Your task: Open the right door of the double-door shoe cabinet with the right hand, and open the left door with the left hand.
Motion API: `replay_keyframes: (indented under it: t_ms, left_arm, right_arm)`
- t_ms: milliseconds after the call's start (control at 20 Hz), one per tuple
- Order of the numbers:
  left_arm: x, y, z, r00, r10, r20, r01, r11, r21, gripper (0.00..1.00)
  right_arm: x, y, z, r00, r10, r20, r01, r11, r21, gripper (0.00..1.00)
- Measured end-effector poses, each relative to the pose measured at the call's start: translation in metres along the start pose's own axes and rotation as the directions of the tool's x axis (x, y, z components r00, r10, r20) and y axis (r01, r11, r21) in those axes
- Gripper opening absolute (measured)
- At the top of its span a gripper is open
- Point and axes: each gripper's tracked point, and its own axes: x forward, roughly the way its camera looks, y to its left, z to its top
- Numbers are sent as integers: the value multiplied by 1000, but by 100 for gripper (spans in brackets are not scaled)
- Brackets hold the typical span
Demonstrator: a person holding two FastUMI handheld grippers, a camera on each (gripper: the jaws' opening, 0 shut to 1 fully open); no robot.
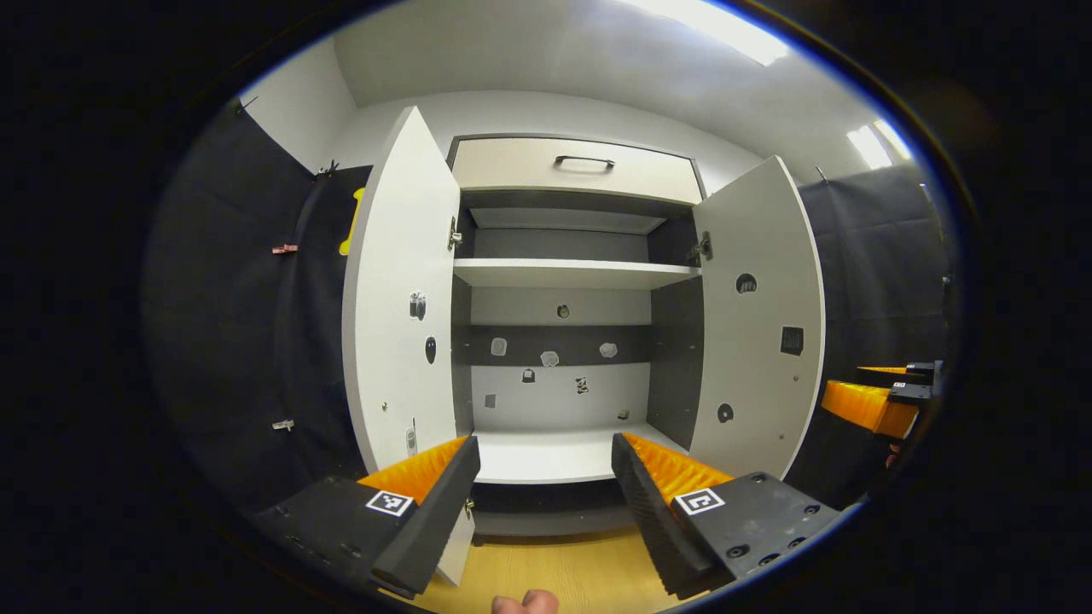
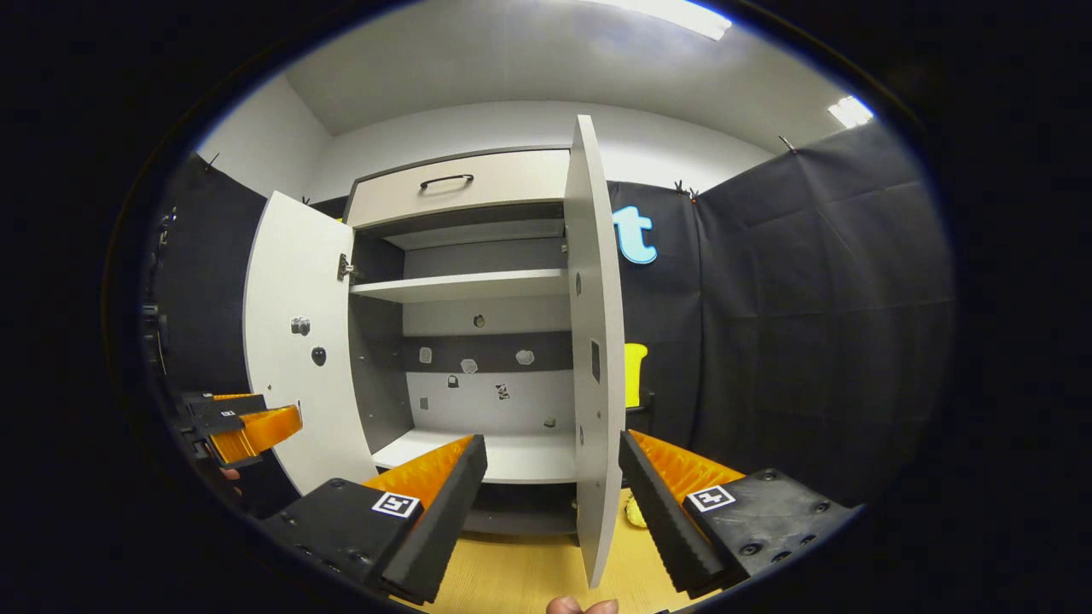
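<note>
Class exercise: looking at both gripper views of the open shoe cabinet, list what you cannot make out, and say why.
- Small stickers on the white double-door shoe cabinet's back panel: too small, left gripper view.
- White right door: seen nearly edge-on, outer face hidden, right gripper view.
- Small yellow object on the wooden floor: partly hidden behind that door.
- Cabinet's base: hidden behind the right hand-held gripper.

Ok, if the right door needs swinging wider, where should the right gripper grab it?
Grip the right door by its free vertical edge, coming straight on: it stands edge-on between the right gripper's open fingers, thin enough to pinch, with no handle visible.
</note>
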Motion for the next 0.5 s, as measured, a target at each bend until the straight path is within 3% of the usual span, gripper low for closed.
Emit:
replay_keyframes:
  t_ms: [500]
  left_arm:
    - [-1,13,-1,999,42,-14,-42,999,-15,95]
  right_arm:
    - [18,13,-11,999,28,-30,-28,999,-16,98]
